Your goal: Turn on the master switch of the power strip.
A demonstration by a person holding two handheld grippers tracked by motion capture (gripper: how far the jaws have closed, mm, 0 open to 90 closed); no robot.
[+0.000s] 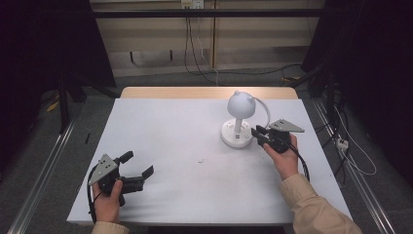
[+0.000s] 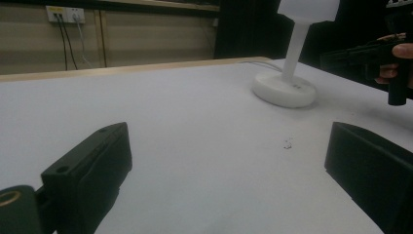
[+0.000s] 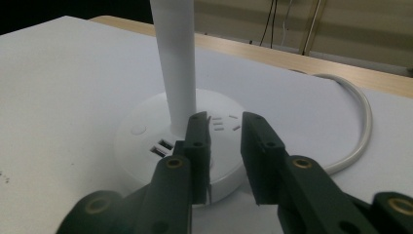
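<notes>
Right claw [image 3: 225, 127], jaws narrowed with nothing pinched, hovers over the lamp [image 3: 178, 131] base; we judge it light, rigid, slick, best gripped at the stem just ahead.

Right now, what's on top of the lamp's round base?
On the lamp base: the white stem, a round button, socket slots and two USB ports. The right gripper hovers over its near edge, narrowly open, covering that part.

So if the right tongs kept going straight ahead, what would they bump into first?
Most likely the lamp. The right tongs point at it, jaws slightly apart with nothing between them, tips already over its round base. They look headed for the base top beside the stem, though depth is hard to judge.
</notes>
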